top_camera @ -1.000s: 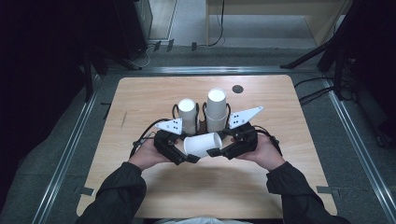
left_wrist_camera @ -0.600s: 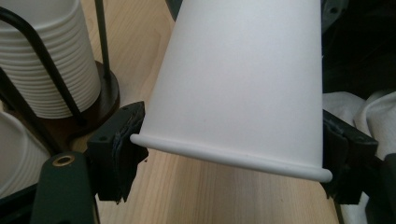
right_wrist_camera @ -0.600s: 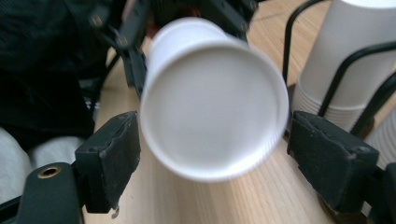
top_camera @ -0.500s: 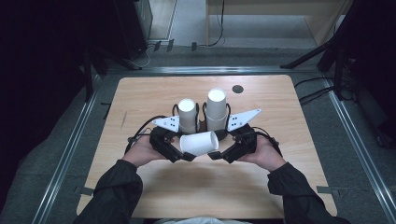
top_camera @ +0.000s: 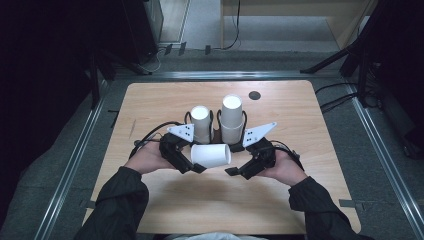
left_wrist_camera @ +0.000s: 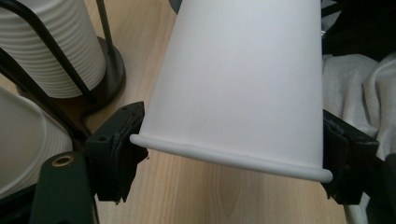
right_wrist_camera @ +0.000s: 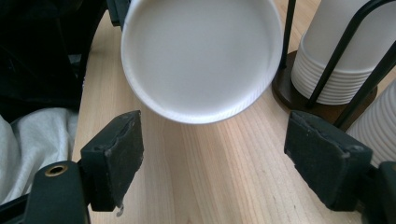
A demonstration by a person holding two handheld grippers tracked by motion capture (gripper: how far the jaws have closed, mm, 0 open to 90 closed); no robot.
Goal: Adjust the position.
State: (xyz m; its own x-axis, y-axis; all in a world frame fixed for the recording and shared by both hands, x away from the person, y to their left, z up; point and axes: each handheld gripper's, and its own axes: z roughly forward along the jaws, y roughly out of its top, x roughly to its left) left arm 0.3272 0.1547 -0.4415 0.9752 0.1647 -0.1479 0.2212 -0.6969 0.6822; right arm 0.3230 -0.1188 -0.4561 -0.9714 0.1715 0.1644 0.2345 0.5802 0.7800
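A plain white paper cup (top_camera: pixel 211 155) is held lying on its side above the bench (top_camera: pixel 300 125), around 6 o'clock from the two cup stacks. In the high view its closed base points to 3 o'clock and its rolled rim to 9 o'clock. The rim (left_wrist_camera: pixel 224 156) sits between the left hand-held gripper's pads, which seem to press on it. It looks clean and undented.
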